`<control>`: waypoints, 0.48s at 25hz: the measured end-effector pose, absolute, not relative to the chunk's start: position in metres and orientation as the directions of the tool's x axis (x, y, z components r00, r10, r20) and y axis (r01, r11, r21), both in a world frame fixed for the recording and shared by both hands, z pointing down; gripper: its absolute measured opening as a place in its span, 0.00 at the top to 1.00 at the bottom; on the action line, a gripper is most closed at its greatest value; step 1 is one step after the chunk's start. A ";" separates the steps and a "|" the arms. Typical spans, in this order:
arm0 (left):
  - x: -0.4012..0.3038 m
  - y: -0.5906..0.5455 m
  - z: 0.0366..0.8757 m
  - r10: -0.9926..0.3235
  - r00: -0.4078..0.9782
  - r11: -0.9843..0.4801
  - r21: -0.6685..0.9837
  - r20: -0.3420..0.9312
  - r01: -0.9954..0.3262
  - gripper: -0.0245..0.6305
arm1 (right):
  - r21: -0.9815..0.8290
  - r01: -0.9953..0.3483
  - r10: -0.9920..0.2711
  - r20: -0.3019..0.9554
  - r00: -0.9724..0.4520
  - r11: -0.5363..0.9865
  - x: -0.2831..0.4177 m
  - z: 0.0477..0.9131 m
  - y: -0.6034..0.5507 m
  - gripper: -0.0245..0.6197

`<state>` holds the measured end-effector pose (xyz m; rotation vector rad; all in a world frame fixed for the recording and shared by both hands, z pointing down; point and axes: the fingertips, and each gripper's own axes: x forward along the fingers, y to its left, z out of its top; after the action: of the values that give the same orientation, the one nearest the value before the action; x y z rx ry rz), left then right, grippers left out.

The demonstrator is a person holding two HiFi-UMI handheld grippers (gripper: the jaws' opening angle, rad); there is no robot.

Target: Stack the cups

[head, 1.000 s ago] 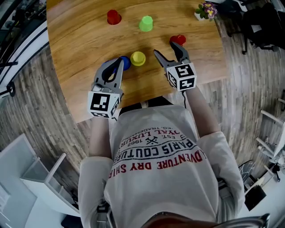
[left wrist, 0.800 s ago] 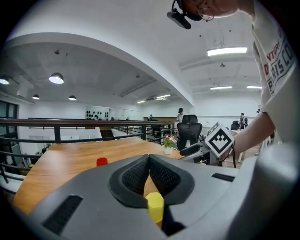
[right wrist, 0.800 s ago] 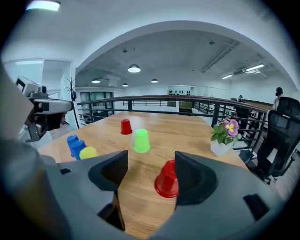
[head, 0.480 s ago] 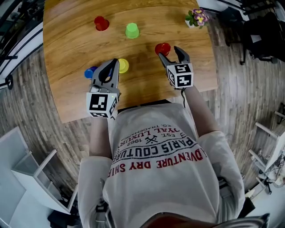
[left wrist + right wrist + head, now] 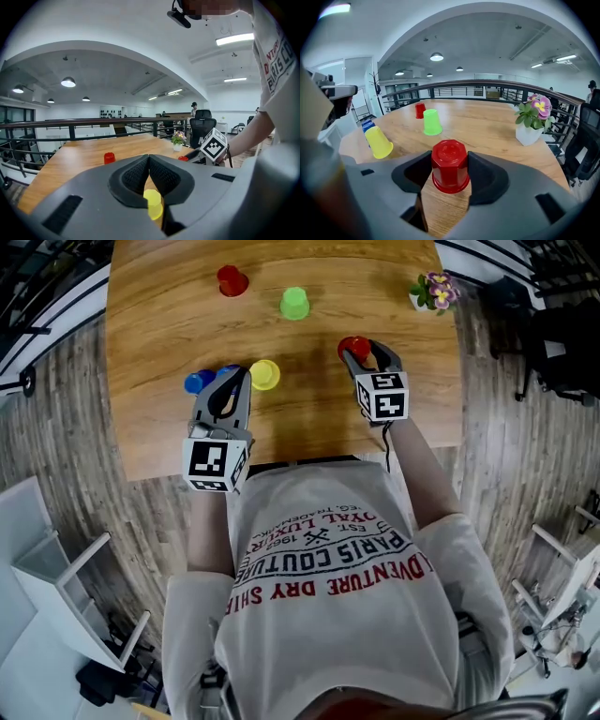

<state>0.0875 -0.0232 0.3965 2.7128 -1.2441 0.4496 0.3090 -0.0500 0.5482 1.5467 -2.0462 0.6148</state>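
Several upside-down cups stand on the wooden table point(image 5: 169, 324). A red cup point(image 5: 450, 165) sits between the jaws of my right gripper point(image 5: 450, 161), which are closing, and both pads touch its sides. In the head view that red cup point(image 5: 352, 347) is at the right gripper's point(image 5: 362, 354) tips. A yellow cup point(image 5: 264, 374) and a blue cup point(image 5: 198, 382) flank my left gripper point(image 5: 234, 382). The left gripper point(image 5: 149, 161) is shut and holds nothing; the yellow cup point(image 5: 153, 204) shows past its jaws. Farther back stand a green cup point(image 5: 294, 303) and a second red cup point(image 5: 232, 280).
A small white pot of flowers point(image 5: 433, 289) stands at the table's far right corner, to the right of the green cup. The table's near edge point(image 5: 309, 457) runs just in front of the person's body. A black railing point(image 5: 487, 89) lies beyond the table.
The right gripper moved forward from behind the red cup until its jaws straddle it, and they have narrowed onto it. The left gripper stays shut between the blue and yellow cups.
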 end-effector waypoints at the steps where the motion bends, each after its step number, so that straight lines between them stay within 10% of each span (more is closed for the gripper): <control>1: 0.084 -0.023 0.396 -0.725 0.611 -0.647 -0.013 0.318 -0.762 0.94 | -0.052 -0.964 -0.741 0.630 -0.233 0.259 0.308 0.547 -0.051 0.57; 12: 0.043 -0.030 0.381 -0.767 0.578 -0.607 -0.023 0.281 -0.794 0.94 | -0.048 -0.948 -0.787 0.545 -0.288 0.314 0.264 0.484 -0.078 0.57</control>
<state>0.0432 -0.0299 0.3808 2.6959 -1.3385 0.4019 0.2640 -0.0777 0.4841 1.5386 -2.1628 0.5126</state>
